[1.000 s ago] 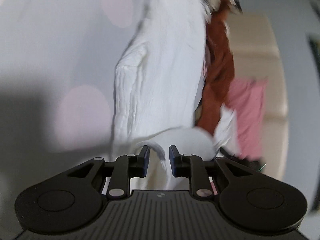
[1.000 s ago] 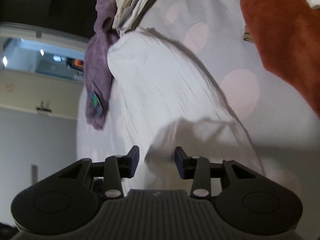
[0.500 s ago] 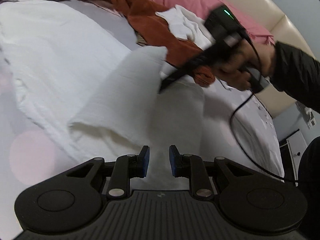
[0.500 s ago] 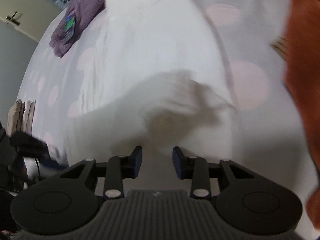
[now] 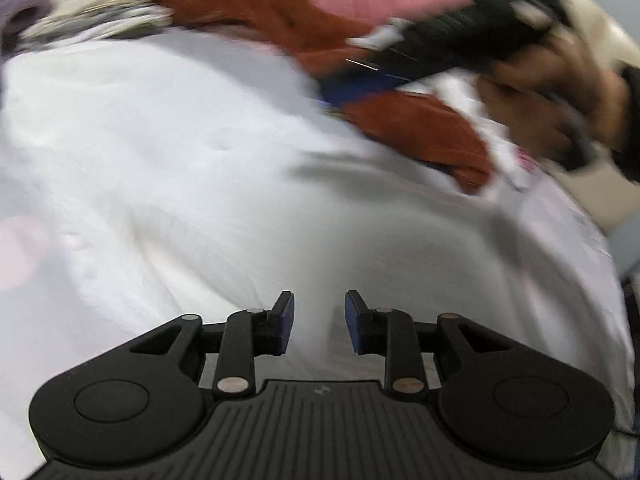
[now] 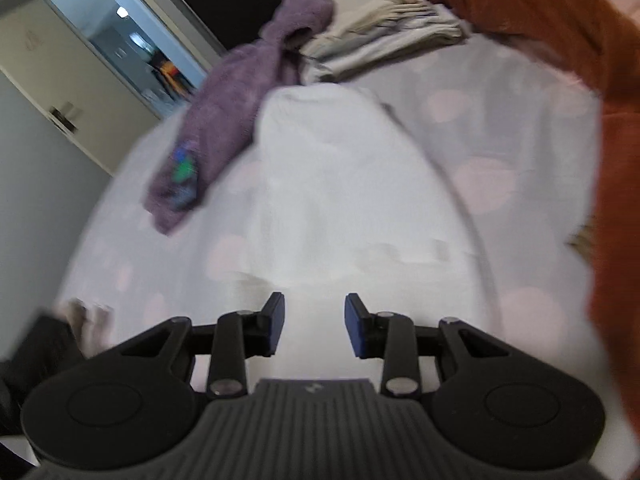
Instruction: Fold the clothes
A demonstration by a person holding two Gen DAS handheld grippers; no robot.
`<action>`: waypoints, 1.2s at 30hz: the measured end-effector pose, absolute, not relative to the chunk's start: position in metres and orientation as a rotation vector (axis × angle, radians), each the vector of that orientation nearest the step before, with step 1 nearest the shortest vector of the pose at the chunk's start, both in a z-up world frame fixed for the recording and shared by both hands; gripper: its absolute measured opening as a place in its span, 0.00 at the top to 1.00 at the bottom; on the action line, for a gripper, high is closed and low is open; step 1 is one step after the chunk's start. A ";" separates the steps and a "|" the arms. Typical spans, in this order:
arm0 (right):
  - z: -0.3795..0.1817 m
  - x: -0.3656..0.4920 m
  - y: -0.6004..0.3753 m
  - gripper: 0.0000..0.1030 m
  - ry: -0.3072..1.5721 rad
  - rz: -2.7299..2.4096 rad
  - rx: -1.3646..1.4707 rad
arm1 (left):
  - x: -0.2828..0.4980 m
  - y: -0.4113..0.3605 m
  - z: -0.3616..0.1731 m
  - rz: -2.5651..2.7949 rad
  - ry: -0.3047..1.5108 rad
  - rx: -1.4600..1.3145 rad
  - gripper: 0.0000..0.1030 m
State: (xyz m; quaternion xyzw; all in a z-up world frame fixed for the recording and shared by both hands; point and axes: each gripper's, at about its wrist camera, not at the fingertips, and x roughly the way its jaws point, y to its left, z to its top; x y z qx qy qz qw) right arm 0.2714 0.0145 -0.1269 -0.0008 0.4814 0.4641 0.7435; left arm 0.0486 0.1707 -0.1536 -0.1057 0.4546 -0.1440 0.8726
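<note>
Both grippers hang over the white garment (image 5: pixel 192 152), left gripper (image 5: pixel 319 322) spreading, right gripper (image 6: pixel 314 324) parted (nothing pinched).

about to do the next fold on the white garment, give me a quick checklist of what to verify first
1. Left claw free of cloth: ok, nothing sits between its jaws, which are opening.
2. Right claw free of cloth: ok, jaws apart with nothing between them.
3. White garment lying on the dotted bedsheet: ok, spread out, though blur hides whether it is smooth.
4. Purple garment clear of the white one: not ok, it meets or overlaps the white garment's edge.
5. Rust-orange garment clear of the white one: cannot tell, it lies at the edge and the view is blurred.
6. Folded pile out of the way: ok.
</note>
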 end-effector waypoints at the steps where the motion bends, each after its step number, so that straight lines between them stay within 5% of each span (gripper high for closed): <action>1: -0.130 0.270 0.012 0.64 1.043 0.984 -0.081 | 0.050 0.176 -0.153 -0.273 0.964 -0.242 0.75; 7: -0.153 0.268 -0.024 0.57 1.073 0.911 -0.421 | 0.016 0.184 -0.155 -0.291 1.025 -0.440 0.73; 9: -0.157 0.265 -0.044 0.45 1.117 0.927 -0.433 | 0.004 0.184 -0.160 -0.318 1.061 -0.505 0.72; 20: -0.185 0.249 -0.119 0.32 1.228 1.004 -0.346 | -0.015 0.147 -0.192 -0.400 1.168 -0.568 0.59; 26: -0.195 0.247 -0.125 0.38 1.235 1.080 -0.282 | -0.024 0.139 -0.194 -0.404 1.111 -0.561 0.59; 28: -0.198 0.246 -0.124 0.50 1.233 1.095 -0.294 | -0.023 0.135 -0.197 -0.409 1.107 -0.552 0.59; 30: -0.198 0.245 -0.125 0.75 1.224 1.117 -0.309 | -0.024 0.134 -0.199 -0.407 1.084 -0.574 0.70; 32: -0.194 0.246 -0.128 0.81 1.202 1.148 -0.303 | -0.023 0.135 -0.197 -0.413 1.040 -0.583 0.93; 36: -0.177 0.246 -0.136 0.83 1.175 1.192 -0.252 | -0.027 0.138 -0.186 -0.457 0.977 -0.555 0.95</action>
